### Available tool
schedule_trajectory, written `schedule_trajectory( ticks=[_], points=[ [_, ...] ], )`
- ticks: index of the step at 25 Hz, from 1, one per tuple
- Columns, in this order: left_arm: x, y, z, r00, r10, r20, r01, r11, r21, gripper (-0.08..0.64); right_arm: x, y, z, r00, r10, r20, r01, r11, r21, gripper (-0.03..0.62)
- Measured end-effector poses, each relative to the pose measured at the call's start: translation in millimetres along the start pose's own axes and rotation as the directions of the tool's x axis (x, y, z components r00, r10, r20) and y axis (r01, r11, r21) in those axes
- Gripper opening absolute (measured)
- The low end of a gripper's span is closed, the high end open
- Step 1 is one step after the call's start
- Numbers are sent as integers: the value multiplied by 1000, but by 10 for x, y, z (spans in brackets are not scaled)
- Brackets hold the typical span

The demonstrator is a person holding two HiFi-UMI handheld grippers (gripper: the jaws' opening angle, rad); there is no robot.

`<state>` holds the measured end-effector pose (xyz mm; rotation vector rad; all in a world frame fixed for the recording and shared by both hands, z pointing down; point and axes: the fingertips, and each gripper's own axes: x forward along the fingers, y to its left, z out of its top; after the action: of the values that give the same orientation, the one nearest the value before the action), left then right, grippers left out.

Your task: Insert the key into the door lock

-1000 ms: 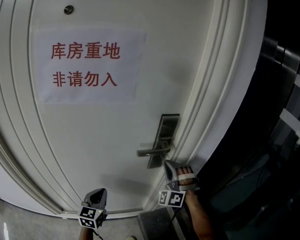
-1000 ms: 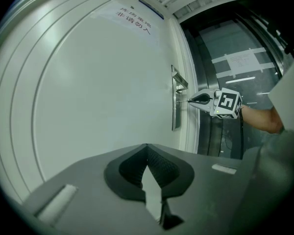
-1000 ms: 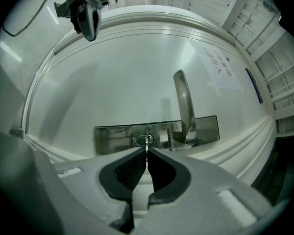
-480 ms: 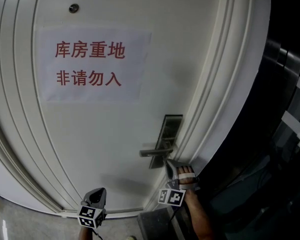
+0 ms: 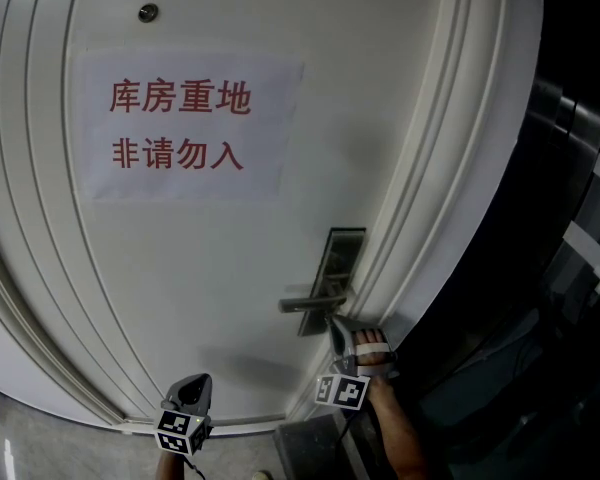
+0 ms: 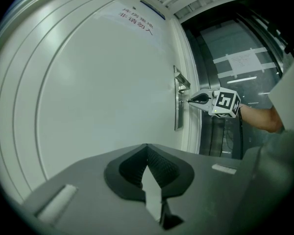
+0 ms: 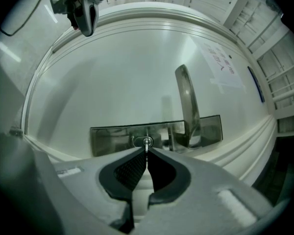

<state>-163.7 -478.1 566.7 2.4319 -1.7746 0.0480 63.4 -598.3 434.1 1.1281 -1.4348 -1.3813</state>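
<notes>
My right gripper [image 7: 146, 152] is shut on a small silver key [image 7: 146, 145]. The key's tip sits at the oval lock cylinder [image 7: 141, 141] in the dark metal lock plate [image 7: 112, 138]; how deep it goes I cannot tell. The lever handle [image 7: 187, 102] juts from the plate beside the cylinder. In the head view the right gripper [image 5: 335, 326] points at the plate [image 5: 342, 253] just under the handle [image 5: 310, 303]. My left gripper [image 6: 147, 148] is shut with nothing in it, held low and away from the door [image 5: 192, 393].
The white door carries a paper sign [image 5: 185, 128] with red print and a peephole [image 5: 148, 13]. The moulded door frame [image 5: 450, 168] runs right of the lock, with dark glass panels [image 5: 580, 218] beyond it. A person's forearm [image 5: 395, 438] carries the right gripper.
The head view has shifted slightly across the door. Both grippers keep their places, and the key stays at the cylinder.
</notes>
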Motion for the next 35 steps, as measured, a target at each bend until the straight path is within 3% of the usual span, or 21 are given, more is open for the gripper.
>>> schedule_trajectory(
  ticks=[28,32,35],
  points=[
    [-33,70,-6,1000,20,-5,-20,1000,-3,3,140,9,30,1000,-16,17,15,999,31,14],
    [-78,89,2,1000,27,-3,-27,1000,-4,3,119,49,48,999,3,39,-6,998,68,74],
    [-108,81,6,1000,30,-1,-30,1000,-4,3,122,74,42,999,13,34,-16,996,83,153]
  ],
)
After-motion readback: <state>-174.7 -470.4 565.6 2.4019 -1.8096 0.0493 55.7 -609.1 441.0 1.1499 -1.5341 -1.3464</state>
